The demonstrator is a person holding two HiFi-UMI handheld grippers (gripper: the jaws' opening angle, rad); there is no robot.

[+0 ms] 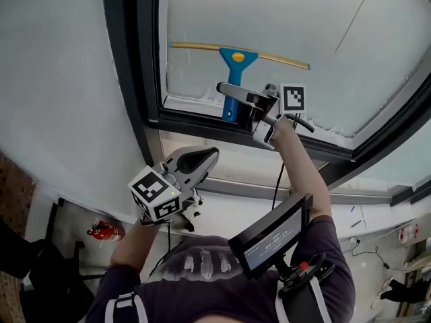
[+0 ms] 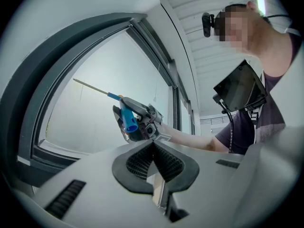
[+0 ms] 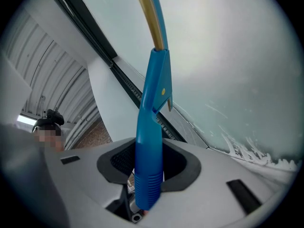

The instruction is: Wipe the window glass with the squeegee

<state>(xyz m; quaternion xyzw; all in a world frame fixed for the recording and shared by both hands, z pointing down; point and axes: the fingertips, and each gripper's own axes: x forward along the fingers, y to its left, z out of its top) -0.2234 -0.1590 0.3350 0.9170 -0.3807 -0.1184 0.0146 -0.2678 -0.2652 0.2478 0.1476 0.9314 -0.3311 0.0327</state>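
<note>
A blue-handled squeegee (image 1: 232, 79) with a brass blade bar (image 1: 202, 47) lies against the window glass (image 1: 289, 25). My right gripper (image 1: 236, 99) is shut on its blue handle (image 3: 149, 146), raised to the pane. The blade bar (image 3: 149, 18) runs up out of the right gripper view. White foam (image 3: 259, 158) clings near the pane's lower edge. My left gripper (image 1: 202, 159) hangs low below the sill, jaws closed together with nothing between them. From the left gripper view the squeegee (image 2: 127, 120) and the right gripper show across the glass.
A dark window frame (image 1: 135, 59) borders the glass on the left and along the sill (image 1: 202, 123). A white wall (image 1: 60, 79) stands left of it. A small tablet (image 1: 269, 234) hangs on the person's chest. A red object (image 1: 102, 231) lies on the floor below.
</note>
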